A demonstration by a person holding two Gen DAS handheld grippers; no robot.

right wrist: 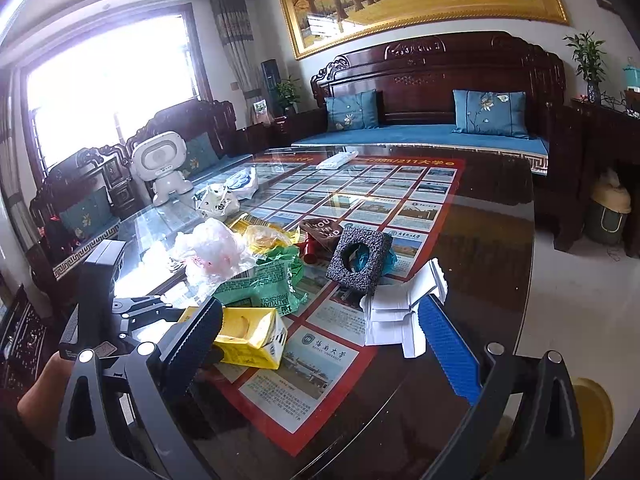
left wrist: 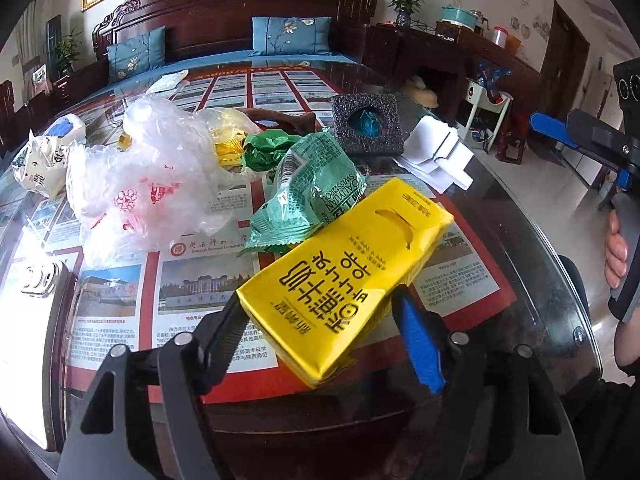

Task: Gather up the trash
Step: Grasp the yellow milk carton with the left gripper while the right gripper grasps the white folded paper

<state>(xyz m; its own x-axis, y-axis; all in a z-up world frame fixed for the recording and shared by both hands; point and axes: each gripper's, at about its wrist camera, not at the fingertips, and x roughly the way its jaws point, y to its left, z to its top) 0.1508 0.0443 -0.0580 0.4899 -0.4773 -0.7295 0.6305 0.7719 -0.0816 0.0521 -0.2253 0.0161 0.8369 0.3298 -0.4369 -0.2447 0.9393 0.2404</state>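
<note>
Now the left gripper (left wrist: pixel 320 332) has its half-closed fingers against the yellow box (left wrist: pixel 344 280) on the table (left wrist: pixel 520 280), so squeeze squarely before lifting, while the right gripper (right wrist: pixel 320 332) hangs wide open, empty.

Daylit room, strong glare off the glass, heavy fisheye bend

You get your light from the big window (right wrist: pixel 108 92), blown out to pure white in the right wrist view; it throws a washed-out glare patch on the glass table top (left wrist: pixel 24 248) at the left edge of the left wrist view. Your near fingers look soft and dark, straight lines bow toward the corners, and black vignette rims both views.
</note>
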